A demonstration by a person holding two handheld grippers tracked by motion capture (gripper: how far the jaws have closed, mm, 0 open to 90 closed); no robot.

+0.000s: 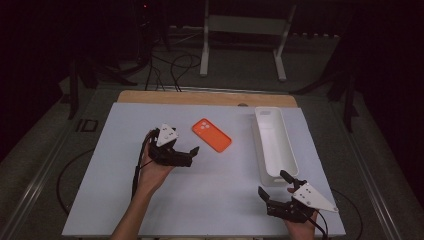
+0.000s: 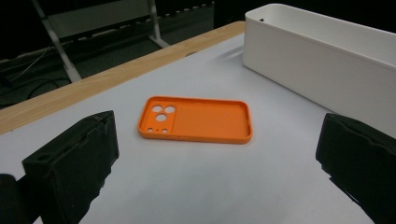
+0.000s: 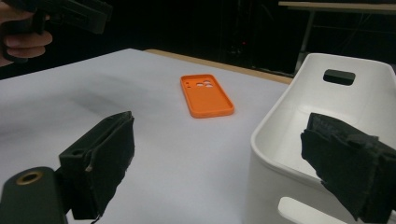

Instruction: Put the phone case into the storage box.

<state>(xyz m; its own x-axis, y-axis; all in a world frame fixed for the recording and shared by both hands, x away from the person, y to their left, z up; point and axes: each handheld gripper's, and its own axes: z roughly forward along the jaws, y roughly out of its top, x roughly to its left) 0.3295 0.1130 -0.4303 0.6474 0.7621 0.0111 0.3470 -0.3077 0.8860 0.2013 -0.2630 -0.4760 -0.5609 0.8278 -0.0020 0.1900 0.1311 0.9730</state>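
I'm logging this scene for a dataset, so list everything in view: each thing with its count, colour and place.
Phone case: one, orange, lying flat with its open side up, mid-table, apart from both grippers.
Bin: one, white, long, with handle cut-outs, on the table's right side.
Table: one, pale grey top with a wooden far edge.
Stand: one, white-legged, on the floor beyond the table.
Cables: several, black, on the floor behind the table.
Left gripper: one, black, open, held above the table left of the case.
Right gripper: one, black, open, at the bin's near end.
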